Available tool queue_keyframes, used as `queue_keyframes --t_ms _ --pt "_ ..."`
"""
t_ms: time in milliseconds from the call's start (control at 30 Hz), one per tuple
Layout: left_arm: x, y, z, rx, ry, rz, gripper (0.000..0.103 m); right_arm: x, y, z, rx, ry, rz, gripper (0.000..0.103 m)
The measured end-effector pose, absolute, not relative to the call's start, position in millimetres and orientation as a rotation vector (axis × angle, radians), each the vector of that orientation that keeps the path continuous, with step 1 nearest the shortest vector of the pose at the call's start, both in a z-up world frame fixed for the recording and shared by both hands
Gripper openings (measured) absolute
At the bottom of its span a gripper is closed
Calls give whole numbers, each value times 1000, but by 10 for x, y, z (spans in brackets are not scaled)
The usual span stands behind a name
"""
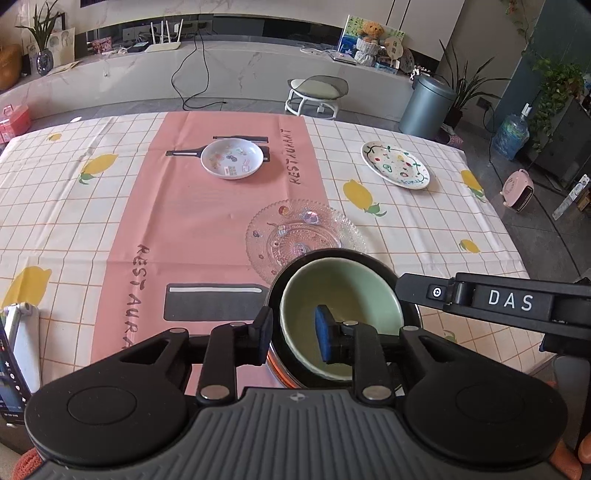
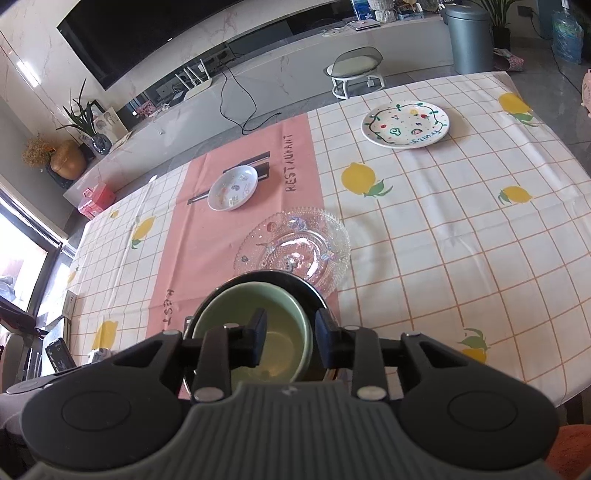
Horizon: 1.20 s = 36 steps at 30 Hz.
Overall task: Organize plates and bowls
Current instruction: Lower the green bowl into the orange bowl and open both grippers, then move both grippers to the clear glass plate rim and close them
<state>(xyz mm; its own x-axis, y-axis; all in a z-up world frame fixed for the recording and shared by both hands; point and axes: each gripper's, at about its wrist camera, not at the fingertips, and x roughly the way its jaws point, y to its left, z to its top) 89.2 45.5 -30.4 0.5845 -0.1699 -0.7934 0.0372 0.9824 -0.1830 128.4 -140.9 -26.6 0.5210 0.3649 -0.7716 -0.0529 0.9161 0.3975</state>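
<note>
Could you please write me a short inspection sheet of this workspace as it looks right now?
Surface: table under a lemon-check tablecloth with a pink centre strip.
Job's things: green bowl nested inside a dark bowl at the near edge; glass plate just behind them; white sticker dish and painted plate farther back.
Clutter: a phone at the table's left edge.
Grippers: left gripper and right gripper each straddle the nested bowls' rims, one finger inside the green bowl, pads apart, not pressing.
Cables: black cable running down the cabinet front.
Surroundings: stool, bin, water jug, potted plants, TV.
</note>
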Motion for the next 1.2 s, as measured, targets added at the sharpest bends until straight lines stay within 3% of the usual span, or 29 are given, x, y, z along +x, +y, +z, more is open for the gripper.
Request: queue_keyframes --t_ms 367,933,1200 --pt "1138 831 -157 -310 852 -129 35 1467 -1732 -110 446 904 276 41" --pt "2085 1151 -898 -450 933 -104 35 2301 -1948 -1088 561 1122 231 40" --pt "2268 1126 -1211 -497 999 -127 35 2633 -1872 -1290 605 1179 265 40"
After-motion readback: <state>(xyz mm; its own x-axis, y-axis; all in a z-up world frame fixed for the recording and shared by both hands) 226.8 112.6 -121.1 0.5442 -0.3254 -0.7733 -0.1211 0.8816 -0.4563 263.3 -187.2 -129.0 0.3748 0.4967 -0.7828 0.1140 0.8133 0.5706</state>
